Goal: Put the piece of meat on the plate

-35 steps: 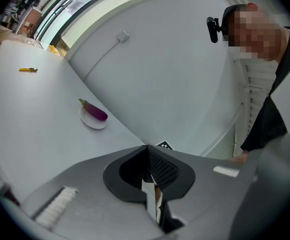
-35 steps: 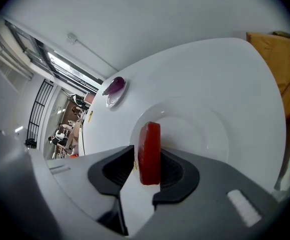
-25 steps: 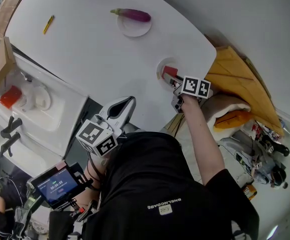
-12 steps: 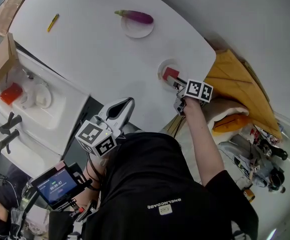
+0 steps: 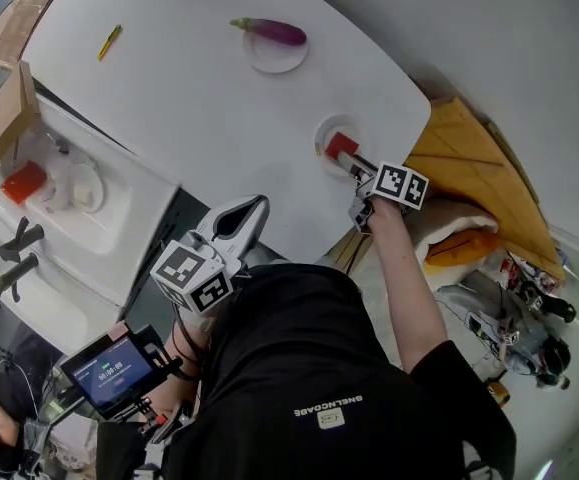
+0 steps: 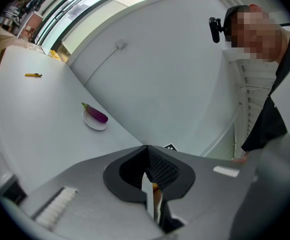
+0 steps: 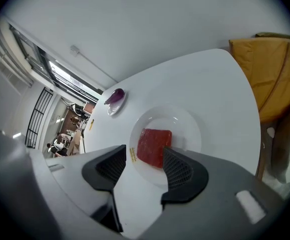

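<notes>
Shows the piece of meat (image 7: 154, 146) lying flat inside the white plate (image 7: 187, 119), close to the right corner of the table (image 5: 169, 98). Places the right gripper (image 7: 143, 165) just short of the plate's near rim, tilted steeply down, jaws spread wide, pads clear of the slab, nothing pinched. Puts the meat straight ahead of the fingertips and just beyond them, framed by the gap; near-square, with no marked long axis. Sets the left gripper (image 5: 253, 206) well apart at the table's near edge, jaws pressed together on nothing. Marks the right hand as much the nearer. Suggests placement complete; calls, probably, only for a straight pull-back clear of the rim.
</notes>
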Available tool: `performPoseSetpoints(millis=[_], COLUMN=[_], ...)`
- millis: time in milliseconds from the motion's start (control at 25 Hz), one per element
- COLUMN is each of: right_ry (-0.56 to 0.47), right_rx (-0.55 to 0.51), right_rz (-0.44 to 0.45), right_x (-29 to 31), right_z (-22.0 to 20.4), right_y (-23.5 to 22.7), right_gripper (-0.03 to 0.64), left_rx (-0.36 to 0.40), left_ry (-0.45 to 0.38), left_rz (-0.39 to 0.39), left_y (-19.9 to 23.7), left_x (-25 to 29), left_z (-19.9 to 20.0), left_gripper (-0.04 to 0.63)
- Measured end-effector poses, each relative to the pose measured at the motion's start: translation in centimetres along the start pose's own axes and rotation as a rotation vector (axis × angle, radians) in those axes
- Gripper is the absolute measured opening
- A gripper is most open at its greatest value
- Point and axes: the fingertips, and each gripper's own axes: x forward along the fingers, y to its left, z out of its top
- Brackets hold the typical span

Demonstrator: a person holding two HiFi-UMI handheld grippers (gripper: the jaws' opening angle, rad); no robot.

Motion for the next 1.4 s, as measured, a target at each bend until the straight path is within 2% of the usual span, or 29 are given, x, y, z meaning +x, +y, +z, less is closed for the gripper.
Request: performPoseSetpoints(millis=[280,720,1000,1120,1400], right_ry=[-0.052,-0.139,-0.219,-0.264,-0.382], right_rx=[0.01,-0.039,-0.105,-0.119,-0.119], right_rz=[0.025,0.137,0.184,0.202,0.249], right_x=[-1.1,-4.8,-7.2,-10.2,-21.1], right_z=[0.7,-0.1,-1.1,-0.4,-0.9], right_y=[0.7,5.1,7.8,7.5,5.7], right_gripper=[0.235,0.21,0.171,0.161,0.137], left_rx=[0.01,0.044,0.109,0.143,0.233], left_ry=[0.013,0.044,0.068,0.093,0.117], left_rz=[-0.016,-0.068,-0.122,-0.14,-0.184], left_y=[-0.4,-1.6,-2.9,-5.5,-15.4], left_x=[0.1,0.7,1.3,3.0,5.6], left_z=[-0.5,-1.0,-1.0,-1.1,-2.8], left_gripper=[0.02,0.02,0.02,0.02,0.02])
